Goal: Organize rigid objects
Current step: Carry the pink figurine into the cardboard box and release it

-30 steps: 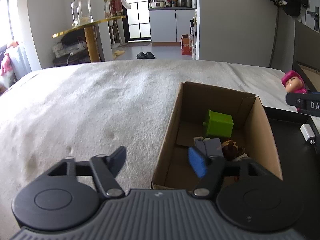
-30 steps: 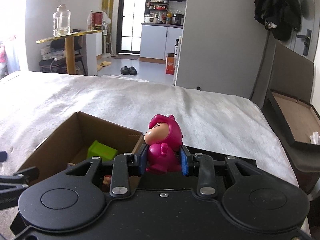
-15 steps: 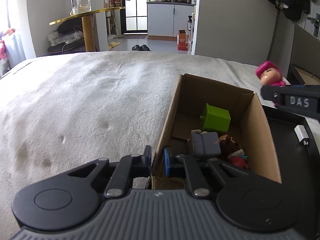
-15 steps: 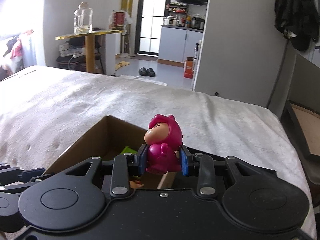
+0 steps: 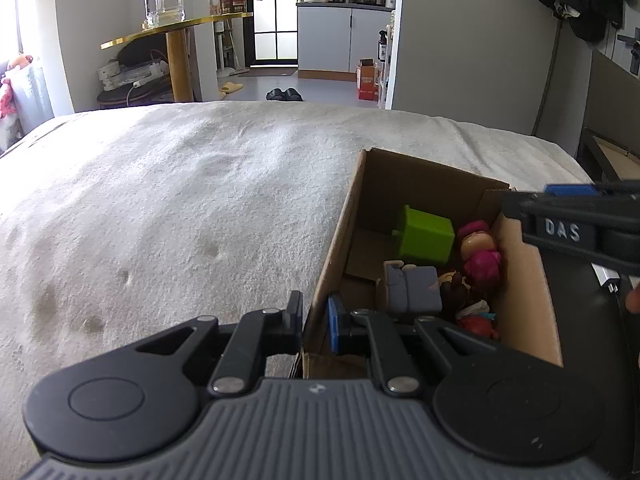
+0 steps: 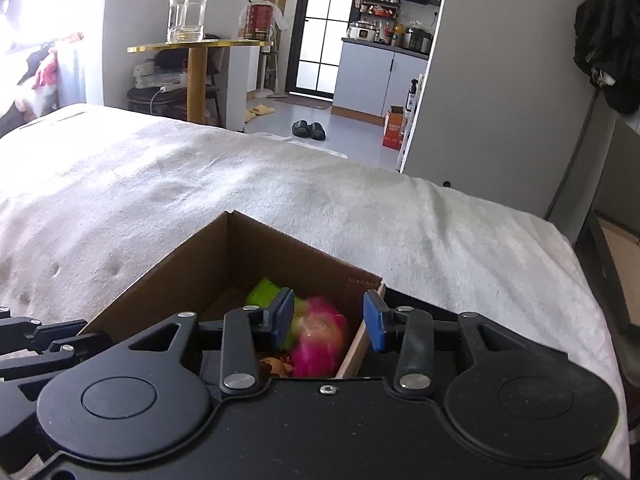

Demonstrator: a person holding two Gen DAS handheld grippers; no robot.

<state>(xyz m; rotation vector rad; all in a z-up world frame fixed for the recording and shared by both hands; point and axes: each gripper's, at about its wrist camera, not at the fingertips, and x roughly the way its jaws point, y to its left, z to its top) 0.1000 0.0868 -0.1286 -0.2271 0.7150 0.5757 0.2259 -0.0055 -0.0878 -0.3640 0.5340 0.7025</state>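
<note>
A brown cardboard box [image 5: 334,240] stands on the white blanket; its far wall shows in the right wrist view [image 6: 280,256]. Inside lie a green cube [image 5: 426,236], a grey-blue toy [image 5: 414,288], small brown and red figures, and the pink doll [image 5: 480,258]. My left gripper [image 5: 315,320] is shut on the box's near left wall. My right gripper [image 6: 327,322] is open above the box's right side, and the pink doll [image 6: 320,340] lies blurred below it. The right gripper also shows at the right edge of the left wrist view [image 5: 576,216].
A black tray [image 5: 580,320] lies right of the box. The white blanket [image 5: 180,200] covers the bed to the left and behind. A gold side table [image 5: 176,36] with a glass jar stands beyond the bed; a doorway leads to a kitchen.
My left gripper closed on the box wall. My right gripper moved over the box, opened, and the pink doll dropped into the box.
</note>
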